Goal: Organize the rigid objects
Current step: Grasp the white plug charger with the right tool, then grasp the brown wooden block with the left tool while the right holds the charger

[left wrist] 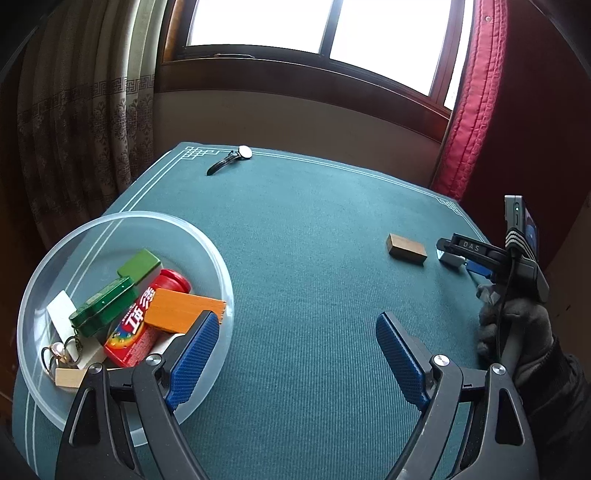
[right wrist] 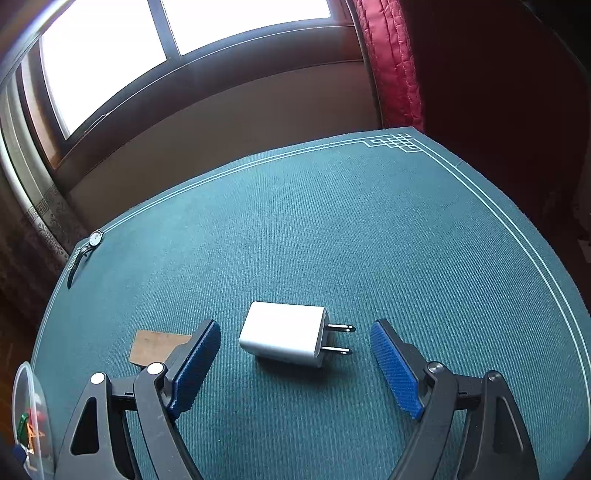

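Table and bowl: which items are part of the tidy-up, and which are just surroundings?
Job items:
- white charger, between the open right gripper fingers
- brown wooden block
- wristwatch at the far edge
- clear bowl, already holding blocks, a tin, a red tube and keys

Surroundings:
- green table mat
- patterned curtain
- red curtain
- window

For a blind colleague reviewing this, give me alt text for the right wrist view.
An open right gripper hovers around a white charger lying on a green table mat, prongs pointing right. A brown block lies left; a wristwatch sits far left.
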`<action>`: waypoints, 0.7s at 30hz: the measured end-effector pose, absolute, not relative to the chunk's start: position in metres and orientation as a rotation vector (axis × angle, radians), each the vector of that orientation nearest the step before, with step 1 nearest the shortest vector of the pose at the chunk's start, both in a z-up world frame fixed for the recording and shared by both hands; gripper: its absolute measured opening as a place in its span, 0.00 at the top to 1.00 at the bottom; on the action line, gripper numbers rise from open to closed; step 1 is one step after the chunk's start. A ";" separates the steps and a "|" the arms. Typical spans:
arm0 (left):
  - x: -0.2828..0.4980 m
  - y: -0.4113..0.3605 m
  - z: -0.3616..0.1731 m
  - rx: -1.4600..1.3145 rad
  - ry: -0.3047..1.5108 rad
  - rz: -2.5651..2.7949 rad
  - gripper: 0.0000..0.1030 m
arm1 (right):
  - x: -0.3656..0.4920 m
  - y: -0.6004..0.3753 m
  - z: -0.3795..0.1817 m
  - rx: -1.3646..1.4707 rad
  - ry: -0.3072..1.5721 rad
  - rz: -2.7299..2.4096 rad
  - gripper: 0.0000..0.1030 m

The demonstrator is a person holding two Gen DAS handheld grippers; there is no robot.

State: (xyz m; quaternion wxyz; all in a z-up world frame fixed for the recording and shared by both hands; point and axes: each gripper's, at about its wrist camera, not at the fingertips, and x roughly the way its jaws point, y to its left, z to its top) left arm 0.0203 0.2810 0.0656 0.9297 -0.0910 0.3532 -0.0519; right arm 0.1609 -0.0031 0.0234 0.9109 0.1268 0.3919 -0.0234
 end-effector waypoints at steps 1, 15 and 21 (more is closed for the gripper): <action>0.022 0.278 0.065 -0.184 0.725 -0.111 0.15 | 0.161 -0.002 0.023 0.253 0.809 -0.054 0.18; 0.037 0.241 0.065 -0.132 0.737 -0.168 0.15 | 0.144 -0.005 0.023 0.164 0.821 0.001 0.38; 0.051 0.231 0.058 -0.150 0.763 -0.190 0.15 | 0.108 -0.016 0.022 0.143 0.822 0.037 0.38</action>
